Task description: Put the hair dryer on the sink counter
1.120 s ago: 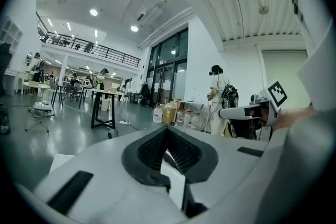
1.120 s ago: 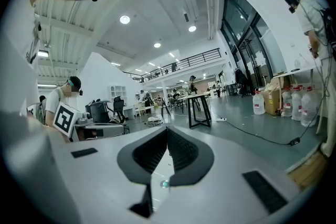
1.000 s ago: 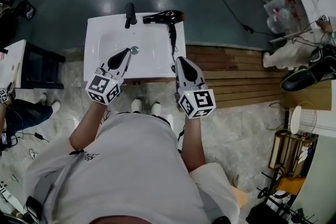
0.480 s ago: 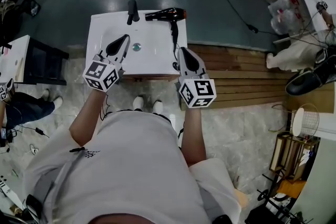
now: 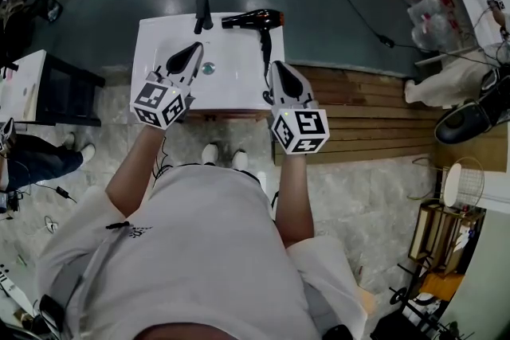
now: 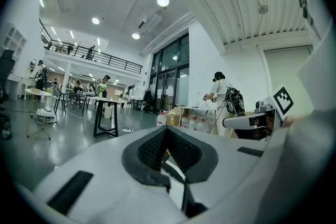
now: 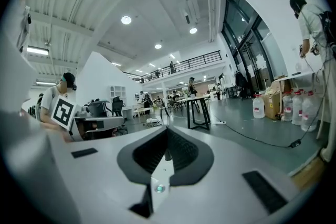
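Observation:
A black hair dryer (image 5: 253,19) with a copper ring lies on the far right corner of the white sink counter (image 5: 239,84), beside the black faucet (image 5: 202,14). Its handle and cord (image 5: 265,64) run back along the counter's right edge. My left gripper (image 5: 191,53) hovers over the basin near the drain (image 5: 209,68), jaws shut and empty. My right gripper (image 5: 280,69) is over the counter's right edge by the cord, also shut and empty. In the gripper views both pairs of pads (image 6: 168,149) (image 7: 165,152) meet, pointing level into the hall; the dryer is out of sight there.
A wooden deck (image 5: 358,107) lies right of the sink and a black table (image 5: 68,91) left of it. A cable (image 5: 343,4) crosses the dark floor beyond. My shoes (image 5: 209,155) stand at the counter's front. People, tables and water jugs (image 7: 302,107) fill the hall.
Both grippers have edged forward over the counter, the left one rising from beside the drain towards the faucet. The dryer has not moved.

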Available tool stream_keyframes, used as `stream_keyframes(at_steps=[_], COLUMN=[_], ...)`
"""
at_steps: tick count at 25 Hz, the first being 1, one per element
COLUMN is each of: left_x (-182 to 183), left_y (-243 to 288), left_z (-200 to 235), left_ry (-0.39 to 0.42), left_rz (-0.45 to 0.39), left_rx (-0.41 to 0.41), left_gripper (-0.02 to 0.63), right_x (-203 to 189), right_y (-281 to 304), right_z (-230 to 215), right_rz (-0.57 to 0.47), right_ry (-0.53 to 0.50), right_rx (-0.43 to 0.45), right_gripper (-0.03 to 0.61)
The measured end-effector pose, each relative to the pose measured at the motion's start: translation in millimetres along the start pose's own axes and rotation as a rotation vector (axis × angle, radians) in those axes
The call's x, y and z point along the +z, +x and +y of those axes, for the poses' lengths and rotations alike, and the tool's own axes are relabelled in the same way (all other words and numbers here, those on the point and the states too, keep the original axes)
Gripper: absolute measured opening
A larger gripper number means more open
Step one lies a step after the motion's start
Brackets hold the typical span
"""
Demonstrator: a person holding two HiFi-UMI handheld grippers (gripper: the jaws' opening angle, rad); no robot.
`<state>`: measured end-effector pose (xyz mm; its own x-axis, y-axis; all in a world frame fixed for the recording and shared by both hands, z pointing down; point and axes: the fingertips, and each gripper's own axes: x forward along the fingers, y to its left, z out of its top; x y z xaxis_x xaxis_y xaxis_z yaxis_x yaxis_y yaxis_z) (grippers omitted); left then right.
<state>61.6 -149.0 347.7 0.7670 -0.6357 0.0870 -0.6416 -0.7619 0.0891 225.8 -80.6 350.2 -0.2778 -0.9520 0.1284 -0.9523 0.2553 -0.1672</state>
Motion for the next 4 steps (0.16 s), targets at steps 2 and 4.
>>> stream_keyframes(at_steps=[2,4], left_x=[-1.0,-2.4], left_y=[0.6,1.1], left_z=[1.9,4.4], left_ry=[0.004,0.005], left_rz=[0.0,0.0], left_rx=[-0.002,-0.003], left_gripper=[0.002,0.002], right_x=[-2.4,-5.1], right_y=[1.2,2.4], right_z=[-0.3,-1.0], right_rz=[0.003,0.007], right_ry=[0.002,0.004], right_rx=[-0.001,-0.004], right_gripper=[0.009,0.009])
